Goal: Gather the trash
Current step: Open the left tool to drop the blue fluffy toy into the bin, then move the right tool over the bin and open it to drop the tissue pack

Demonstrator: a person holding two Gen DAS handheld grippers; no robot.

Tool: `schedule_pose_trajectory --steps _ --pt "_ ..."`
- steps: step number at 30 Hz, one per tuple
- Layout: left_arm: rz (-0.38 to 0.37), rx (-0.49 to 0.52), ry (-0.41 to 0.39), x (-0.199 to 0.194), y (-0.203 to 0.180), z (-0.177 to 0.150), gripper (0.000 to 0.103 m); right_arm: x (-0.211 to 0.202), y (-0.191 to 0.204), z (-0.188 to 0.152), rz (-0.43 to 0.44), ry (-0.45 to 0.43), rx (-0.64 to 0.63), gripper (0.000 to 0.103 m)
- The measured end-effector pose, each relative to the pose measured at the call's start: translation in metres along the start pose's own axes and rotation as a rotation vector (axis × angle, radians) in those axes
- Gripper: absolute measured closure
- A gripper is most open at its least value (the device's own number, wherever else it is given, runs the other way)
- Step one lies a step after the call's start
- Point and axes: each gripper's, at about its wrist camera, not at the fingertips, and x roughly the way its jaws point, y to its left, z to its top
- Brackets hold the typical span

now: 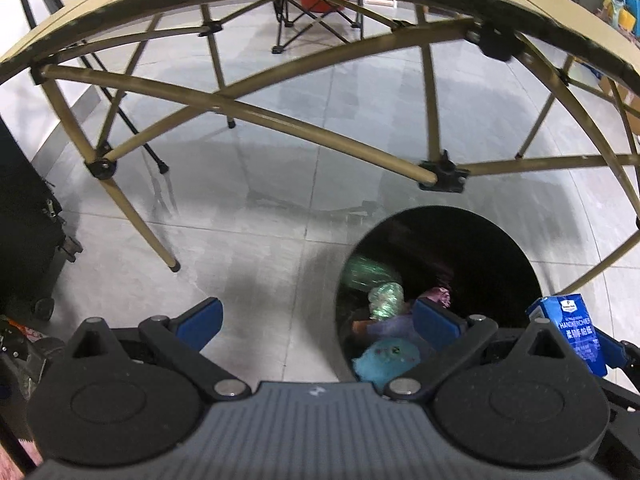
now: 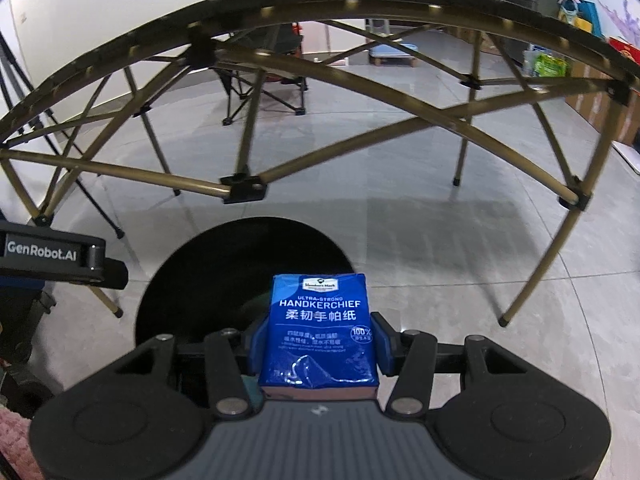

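Grey tiled floor [image 1: 248, 216] underfoot, glossy, crossed by the tan legs and braces of a folding table [image 1: 240, 108] overhead. Far back, a folding camp chair [image 2: 264, 76]; off to the right, boxes and bags along the wall, too blurred to name.

Left wrist view, from left to right: black wheeled case [image 1: 28, 232] at the edge; then the left gripper [image 1: 318, 320], blue pads wide apart, clamped on nothing, hovering partly over bare floor and partly over the bin. Right pad [image 1: 436, 322] overlapping the bin's mouth. Round black trash bin [image 1: 480, 240] standing on the floor just beside a table leg joint. Inside it, crumpled green wrappers [image 1: 380, 288], something purple [image 1: 438, 296] and a light blue lump [image 1: 386, 360] piled low against the near wall. Further right, blue tissue packet [image 1: 574, 332] poking in at the bin's right rim.

Right wrist view, from left to right: black body of the other tool, lettered GenRobot.AI, at the left edge. Middle: right gripper [image 2: 318, 346], pads pressed against both sides of the tissue packet [image 2: 320, 328], packet upright, printed face toward the camera, lower wrapper torn. Held above the near edge of the trash bin [image 2: 224, 264], dark opening directly behind it.
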Motion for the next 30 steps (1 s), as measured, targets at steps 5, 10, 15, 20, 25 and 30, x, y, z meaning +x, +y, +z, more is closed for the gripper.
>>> schedule_pose_trajectory --steps 5,10,15,20,25,30 --pt "0.018 -0.031 -0.007 -0.001 0.021 0.0 0.0 0.009 0.02 0.009 0.018 0.01 -0.025 0.053" --pt "0.046 -0.069 -0.009 0.001 0.044 -0.001 0.0 0.019 0.038 0.016 0.031 0.033 -0.038 0.053" --pt "0.074 -0.109 -0.008 0.004 0.067 -0.002 0.0 0.033 0.056 0.022 0.041 0.066 -0.049 0.053" --pt "0.088 -0.131 -0.001 0.006 0.083 -0.005 0.0 0.048 0.067 0.025 0.047 0.105 -0.051 0.053" --pt "0.086 -0.145 -0.005 0.004 0.091 -0.007 0.0 0.058 0.068 0.025 0.056 0.144 -0.005 0.052" --pt "0.084 -0.14 -0.014 0.001 0.091 -0.008 0.0 0.061 0.07 0.024 0.032 0.134 -0.002 0.01"
